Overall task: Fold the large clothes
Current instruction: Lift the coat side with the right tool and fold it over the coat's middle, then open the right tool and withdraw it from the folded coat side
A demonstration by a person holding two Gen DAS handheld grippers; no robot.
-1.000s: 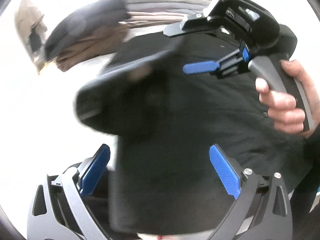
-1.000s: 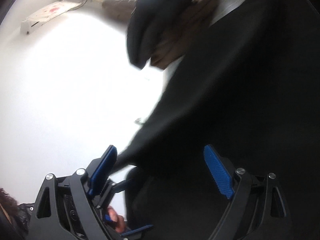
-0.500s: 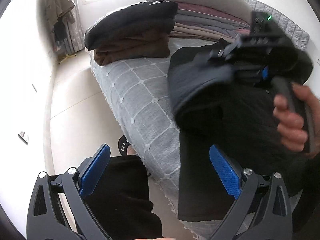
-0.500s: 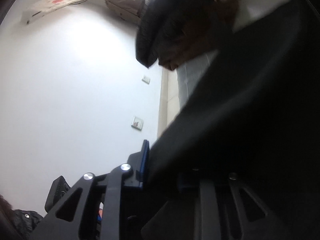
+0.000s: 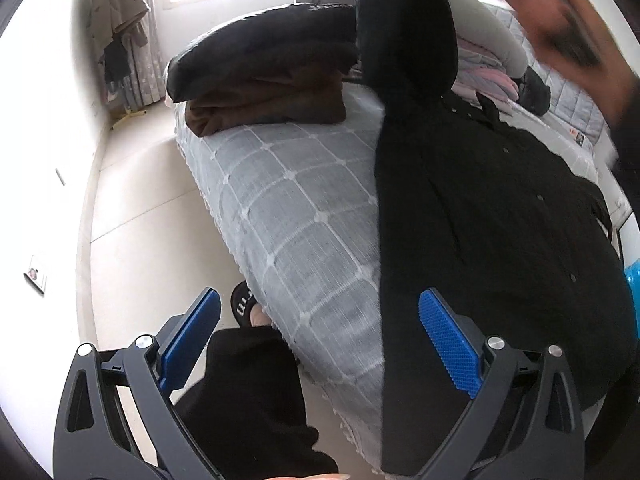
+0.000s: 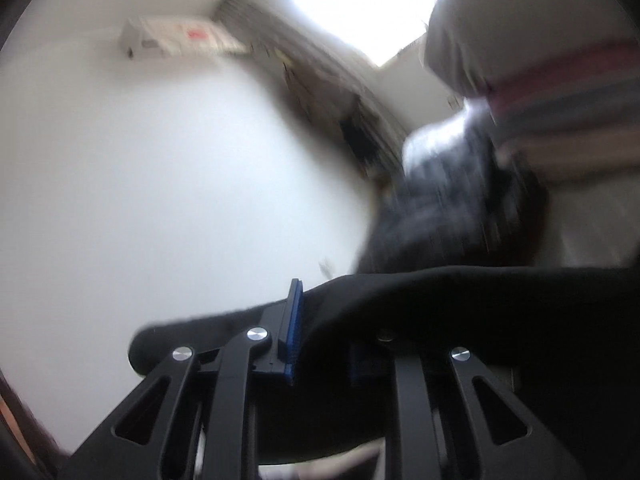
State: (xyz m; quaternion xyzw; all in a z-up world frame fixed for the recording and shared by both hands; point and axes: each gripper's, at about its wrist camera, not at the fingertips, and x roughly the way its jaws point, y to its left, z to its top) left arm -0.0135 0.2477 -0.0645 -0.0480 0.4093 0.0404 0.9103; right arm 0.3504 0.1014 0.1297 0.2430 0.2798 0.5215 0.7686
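A large black buttoned garment (image 5: 500, 216) lies on the grey checked bed (image 5: 288, 220), with one sleeve lifted up at the top of the left wrist view. My left gripper (image 5: 320, 332) is open and empty, held above the bed's near edge beside the garment. My right gripper (image 6: 320, 336) is shut on the black garment's fabric (image 6: 460, 304), which drapes over its fingers. The right hand shows blurred at the top right of the left wrist view.
A folded pile of black and brown clothes (image 5: 264, 80) sits at the bed's far corner, with stacked bedding (image 5: 488, 76) behind it. A person's black trouser leg (image 5: 248, 400) and slipper stand on the pale floor (image 5: 132, 220) beside the bed. Clothes hang in the far corner.
My right gripper closed on the black garment and lifted the sleeve upward. My left gripper pulled back from the garment and stays open.
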